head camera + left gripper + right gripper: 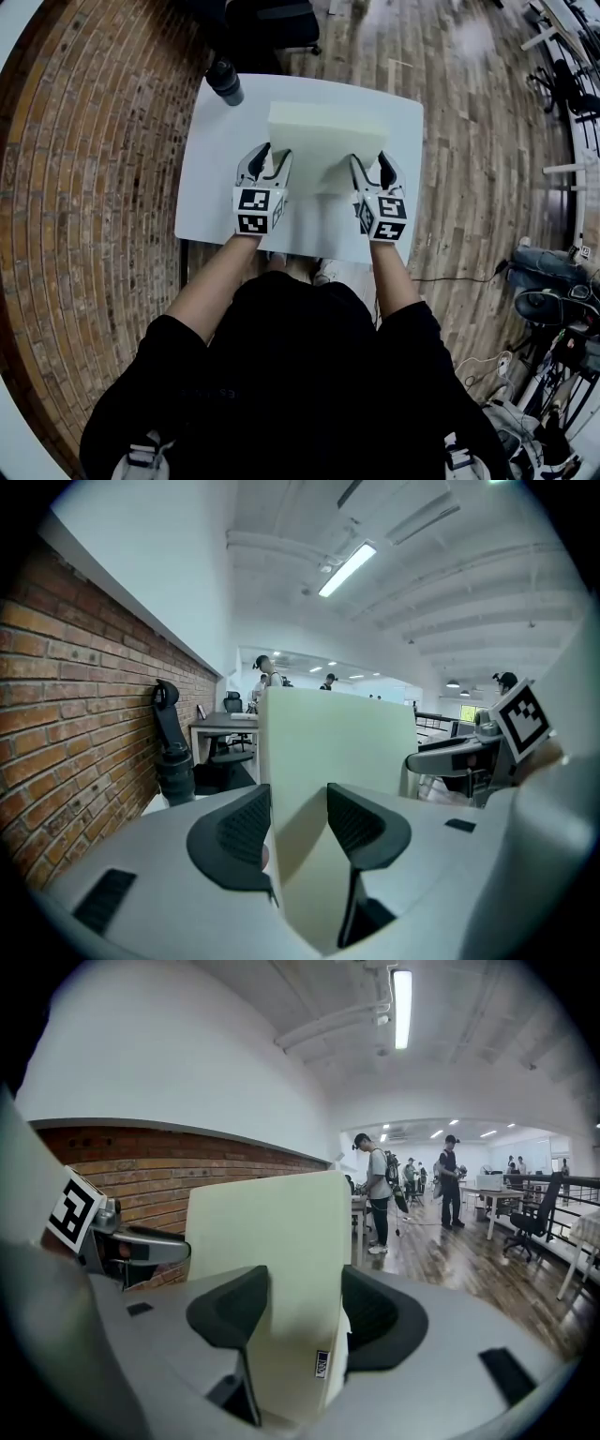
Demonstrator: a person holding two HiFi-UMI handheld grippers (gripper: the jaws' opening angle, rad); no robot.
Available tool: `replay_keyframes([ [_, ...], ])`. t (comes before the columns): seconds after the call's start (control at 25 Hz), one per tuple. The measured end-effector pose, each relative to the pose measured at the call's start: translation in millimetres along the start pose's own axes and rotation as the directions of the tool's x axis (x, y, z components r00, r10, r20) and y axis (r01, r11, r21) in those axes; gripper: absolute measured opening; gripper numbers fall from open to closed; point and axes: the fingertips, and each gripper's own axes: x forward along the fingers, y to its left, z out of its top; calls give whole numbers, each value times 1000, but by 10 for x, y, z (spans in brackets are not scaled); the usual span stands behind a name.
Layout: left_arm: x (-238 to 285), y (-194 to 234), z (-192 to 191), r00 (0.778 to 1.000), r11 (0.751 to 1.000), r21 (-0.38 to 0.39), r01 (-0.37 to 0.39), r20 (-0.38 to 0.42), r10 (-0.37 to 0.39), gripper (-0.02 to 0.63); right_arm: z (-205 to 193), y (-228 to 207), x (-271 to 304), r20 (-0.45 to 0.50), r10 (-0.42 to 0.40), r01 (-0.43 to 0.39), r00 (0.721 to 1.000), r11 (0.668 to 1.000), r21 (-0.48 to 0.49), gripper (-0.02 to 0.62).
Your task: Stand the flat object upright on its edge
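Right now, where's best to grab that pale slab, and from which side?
Its near edge, by each corner, from the person's side, as the left gripper and right gripper do. The pale slab is wide and thick, so two spread grips should stop twisting.

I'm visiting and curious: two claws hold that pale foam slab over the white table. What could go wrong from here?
The left claw and right claw pinch the foam slab only low down at its two ends, so it might twist or slip out. If it tips away from the person, it could hit the dark bottle at the far corner of the table.
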Motion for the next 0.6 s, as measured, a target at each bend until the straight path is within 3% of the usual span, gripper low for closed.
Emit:
replay_keyframes([
  [0.6, 51, -83, 134, 978, 992, 113, 52, 194, -74, 195, 27, -62, -174, 151, -26, 37, 988, 997, -66, 229],
])
